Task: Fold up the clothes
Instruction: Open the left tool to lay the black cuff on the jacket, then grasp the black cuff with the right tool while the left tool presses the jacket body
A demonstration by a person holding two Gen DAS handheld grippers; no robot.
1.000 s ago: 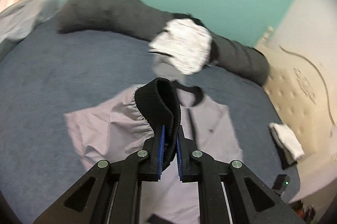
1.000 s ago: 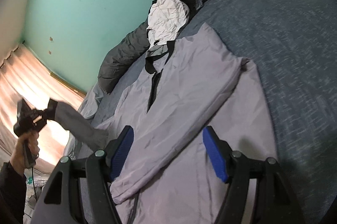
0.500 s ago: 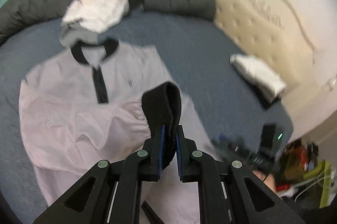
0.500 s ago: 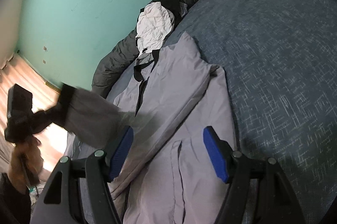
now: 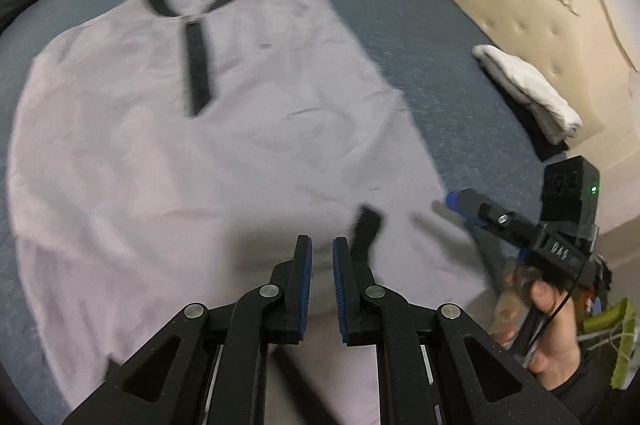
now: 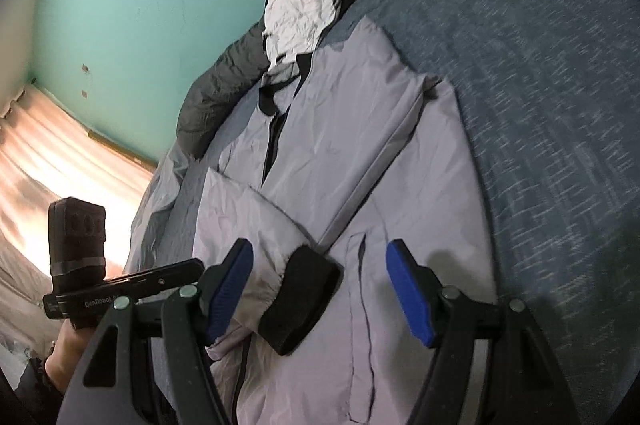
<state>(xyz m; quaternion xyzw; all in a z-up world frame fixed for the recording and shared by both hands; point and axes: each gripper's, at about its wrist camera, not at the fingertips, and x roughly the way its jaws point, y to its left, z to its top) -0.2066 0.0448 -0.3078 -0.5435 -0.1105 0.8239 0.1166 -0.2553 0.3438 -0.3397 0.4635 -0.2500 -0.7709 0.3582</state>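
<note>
The pale grey jacket lies face up along the blue bed, collar at the far end. One sleeve is laid across the chest so its black cuff rests near the hem. The left gripper points down over the near part of the jacket, jaws drawn narrow, almost closed, with nothing I can see between them. The cuff shows as a dark smear just right of it. The right gripper hovers low with its jaws wide and empty. To my mind the job now is settling that sleeve. The cuff should sit flat inside the body's outline and the puckered cloth behind it be smoothed before the hem is brought up. The left view is blurred, so I can't tell whether the narrow jaws touch any fabric. In the right view their tips are hidden behind the near jaw. The hem runs out of frame, and a crumpled white garment covers the hood end.
</note>
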